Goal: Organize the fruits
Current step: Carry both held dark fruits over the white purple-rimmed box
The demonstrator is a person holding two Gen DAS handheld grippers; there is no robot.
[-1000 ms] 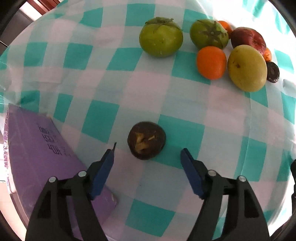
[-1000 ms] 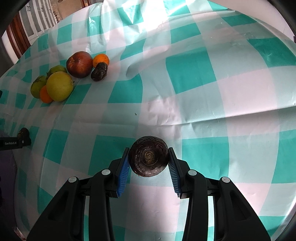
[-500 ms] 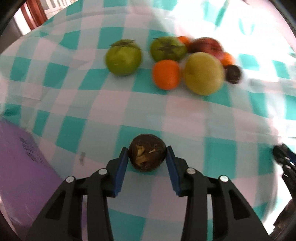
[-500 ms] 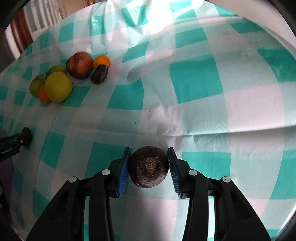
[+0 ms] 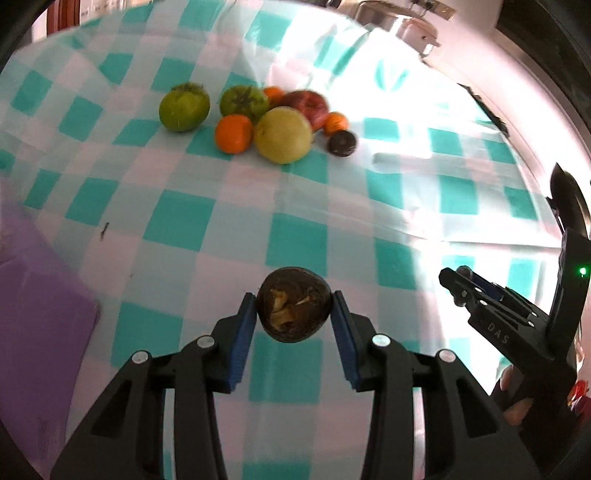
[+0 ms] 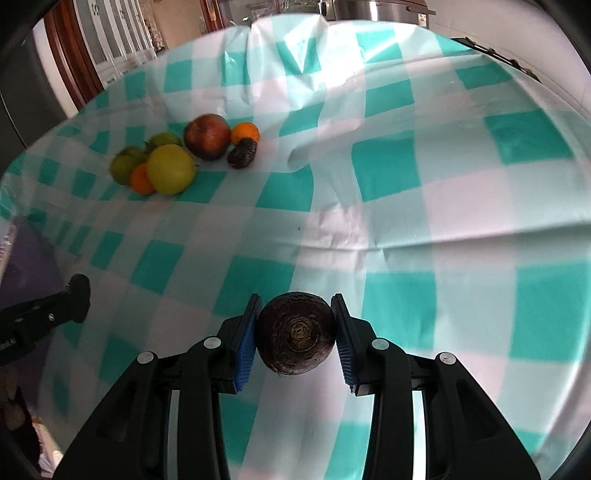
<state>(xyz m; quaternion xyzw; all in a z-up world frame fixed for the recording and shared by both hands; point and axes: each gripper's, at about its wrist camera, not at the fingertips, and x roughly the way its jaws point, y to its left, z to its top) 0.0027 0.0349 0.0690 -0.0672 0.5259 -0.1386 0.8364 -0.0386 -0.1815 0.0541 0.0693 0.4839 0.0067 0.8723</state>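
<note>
The left gripper [image 5: 294,314] pinches a dark brown round fruit [image 5: 293,304] between its blue ribbed pads, a torn patch on the skin showing pale yellowish flesh. The right gripper [image 6: 295,332] clamps a dark purple-brown round fruit [image 6: 296,333], its matte skin faintly ringed around a tan stem scar that faces the camera. Both fruits are held just above the tablecloth [image 5: 207,221], a glossy teal-and-white checked sheet, creased and rucked into a ridge towards the far side in the right wrist view.

The rest of the fruit sits in a tight cluster well ahead of both grippers: two green persimmon-like fruits [image 5: 184,107] with dried calyxes, an orange [image 5: 234,133], a large smooth yellow-green fruit [image 5: 283,134], a dark red apple [image 5: 308,107] behind it, a small orange fruit [image 5: 335,122] and a small dark wrinkled fruit [image 5: 342,143] at the cluster's right end. A wide stretch of bare cloth lies between grippers and cluster.

A flat purple board [image 5: 37,314] covers the table's near-left corner beside the left gripper. The far table edge curves below a shiny metal pot [image 6: 376,9]; wooden cabinet doors [image 6: 96,48] stand beyond the left edge.
</note>
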